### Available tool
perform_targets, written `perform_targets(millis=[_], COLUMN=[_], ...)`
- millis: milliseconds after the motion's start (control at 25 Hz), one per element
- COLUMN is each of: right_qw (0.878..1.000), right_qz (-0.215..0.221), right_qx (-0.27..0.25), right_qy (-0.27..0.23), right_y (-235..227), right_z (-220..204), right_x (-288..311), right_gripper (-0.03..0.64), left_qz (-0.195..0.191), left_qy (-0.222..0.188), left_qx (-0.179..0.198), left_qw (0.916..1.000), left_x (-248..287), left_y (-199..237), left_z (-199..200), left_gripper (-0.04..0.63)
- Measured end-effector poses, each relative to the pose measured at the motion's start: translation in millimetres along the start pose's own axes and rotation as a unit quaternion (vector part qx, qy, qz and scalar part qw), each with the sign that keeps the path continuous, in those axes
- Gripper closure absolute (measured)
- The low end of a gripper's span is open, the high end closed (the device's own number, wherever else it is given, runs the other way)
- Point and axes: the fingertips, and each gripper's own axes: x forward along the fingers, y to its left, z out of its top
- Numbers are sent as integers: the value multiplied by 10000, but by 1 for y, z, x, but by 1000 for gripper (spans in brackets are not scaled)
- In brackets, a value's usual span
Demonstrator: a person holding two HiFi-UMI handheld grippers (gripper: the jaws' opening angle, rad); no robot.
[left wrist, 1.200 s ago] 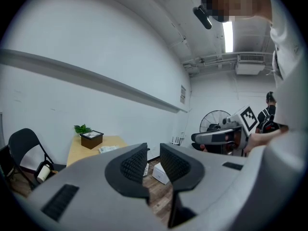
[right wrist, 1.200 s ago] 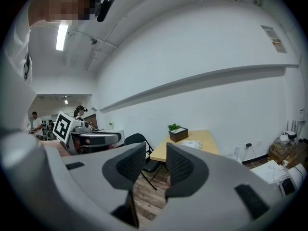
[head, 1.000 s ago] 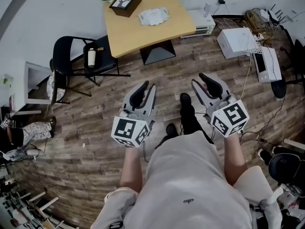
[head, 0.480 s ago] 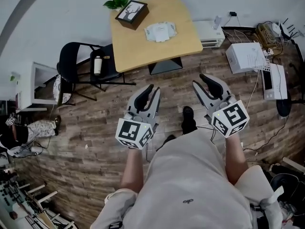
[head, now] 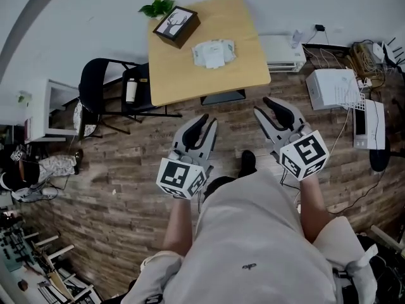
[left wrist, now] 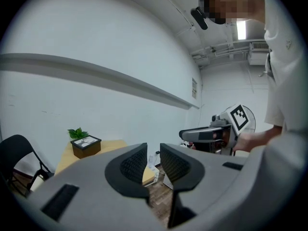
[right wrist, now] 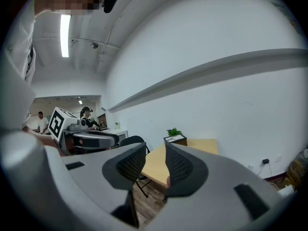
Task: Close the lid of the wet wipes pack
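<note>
Wood table (head: 247, 62) by wall, wipes pack (head: 214, 52) mid-top, dark deer-pic box (head: 177, 26) at far corner

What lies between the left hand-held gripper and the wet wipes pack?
In the head view, only wooden floor, then bare tabletop, separates the left hand-held gripper from the wet wipes pack.

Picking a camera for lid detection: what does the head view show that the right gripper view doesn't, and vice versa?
Head view only: the wet wipes pack on the table, a bottle on the chair, the person's shoe. Right gripper view only: a ceiling light, people at the back. Both: table, chair, box, plant, left gripper and right gripper, jaws apart and empty.
</note>
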Motion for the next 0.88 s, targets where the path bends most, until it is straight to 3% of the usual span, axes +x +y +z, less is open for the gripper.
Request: perform_targets(millis=[480, 880], right_qw=[9996, 9990], right_qz=[210, 68], right_qx=[14, -121], right_qy=[206, 421], right_y=[-22, -34], right_z=[-2, 4], right_x=[29, 81], right_gripper=[497, 491], left_qz=[161, -113], left_qy=[75, 103], left_qx=[-188, -309], left_qw=[9997, 9994], left_x=[25, 56], left_y=[22, 76], left_z=[-2, -1], left_gripper=[517, 517])
